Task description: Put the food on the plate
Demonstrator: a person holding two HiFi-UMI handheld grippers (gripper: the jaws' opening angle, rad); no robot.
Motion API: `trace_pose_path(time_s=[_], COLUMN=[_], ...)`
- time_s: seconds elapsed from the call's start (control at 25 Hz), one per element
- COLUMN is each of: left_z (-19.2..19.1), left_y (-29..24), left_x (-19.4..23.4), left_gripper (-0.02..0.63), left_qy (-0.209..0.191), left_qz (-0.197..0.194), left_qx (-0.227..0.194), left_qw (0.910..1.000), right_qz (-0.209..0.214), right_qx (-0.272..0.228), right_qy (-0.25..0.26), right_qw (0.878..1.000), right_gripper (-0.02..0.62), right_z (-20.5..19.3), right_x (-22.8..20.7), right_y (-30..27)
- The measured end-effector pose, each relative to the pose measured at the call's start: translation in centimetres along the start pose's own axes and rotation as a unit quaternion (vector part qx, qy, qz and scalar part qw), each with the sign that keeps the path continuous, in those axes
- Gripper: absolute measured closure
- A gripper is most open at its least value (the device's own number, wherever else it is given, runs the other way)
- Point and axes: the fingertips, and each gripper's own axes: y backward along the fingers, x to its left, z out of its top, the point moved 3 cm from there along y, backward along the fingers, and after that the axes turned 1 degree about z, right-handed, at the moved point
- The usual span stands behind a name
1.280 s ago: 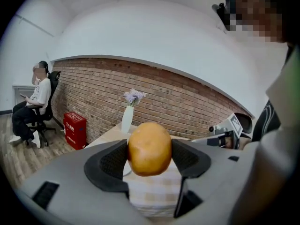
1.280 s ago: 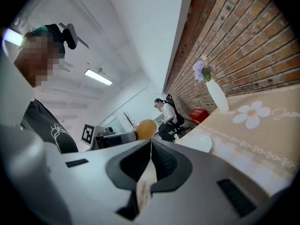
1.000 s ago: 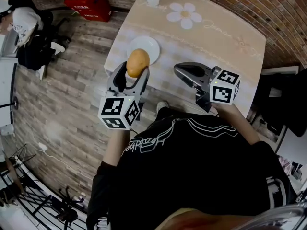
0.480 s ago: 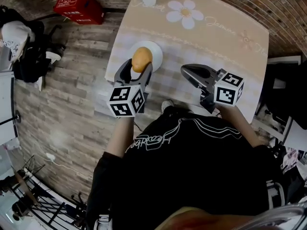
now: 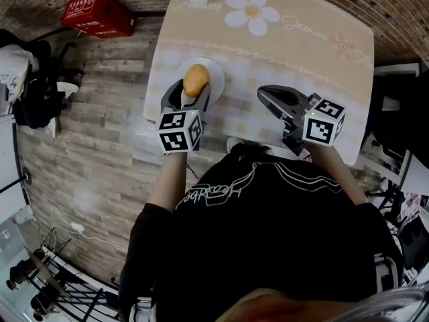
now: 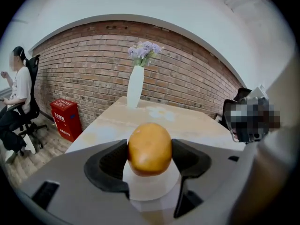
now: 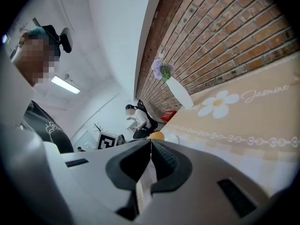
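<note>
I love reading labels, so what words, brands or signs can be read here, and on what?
"Jasmine": script on the tablecloth, beside its daisy print.
Red crate: white print, too small to read.
Black shirt: white script, illegible.

The head view looks steeply down from above the person's shoulders onto the table (image 5: 315, 66) and the plank floor (image 5: 100, 133), from some distance. The left gripper view sits low just behind its own jaws, very near the food (image 6: 150, 148), and faces along the table toward the brick wall (image 6: 84, 74). The right gripper view is rolled to one side and looks across the table toward the person's left. All three views share the white vase (image 6: 135, 86) and the red crate (image 6: 65, 118). The two gripper views also share the seated person (image 6: 16, 90).
</note>
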Motion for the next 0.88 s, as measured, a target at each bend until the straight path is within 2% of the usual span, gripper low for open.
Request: trace_pose_path(time_s=[0.4, 0.6, 0.88], left_z=[-1.5, -1.9, -2.1], left_y=[-1.1, -1.4, -1.3], left_x=[0.1, 0.6, 0.3], left_gripper=[0.31, 0.31, 0.31], left_qy=[-0.01, -0.001, -0.028], left_qz=[-0.015, -0.022, -0.02], left_qx=[0.019, 0.022, 0.019], left_qw=[0.9996, 0.9995, 0.9992], right_qz=[-0.008, -0.009, -0.006], right_qx=[-0.002, -0.001, 0.003], right_qy=[-0.009, -0.013, -0.008], right_qw=[1.0, 1.0, 1.0], right_gripper=[0.598, 0.598, 0.598], right_z=[-1.0, -1.2, -1.6], right_x=[0.0, -0.1, 0.3], right_y=[-0.4, -0.8, -0.3])
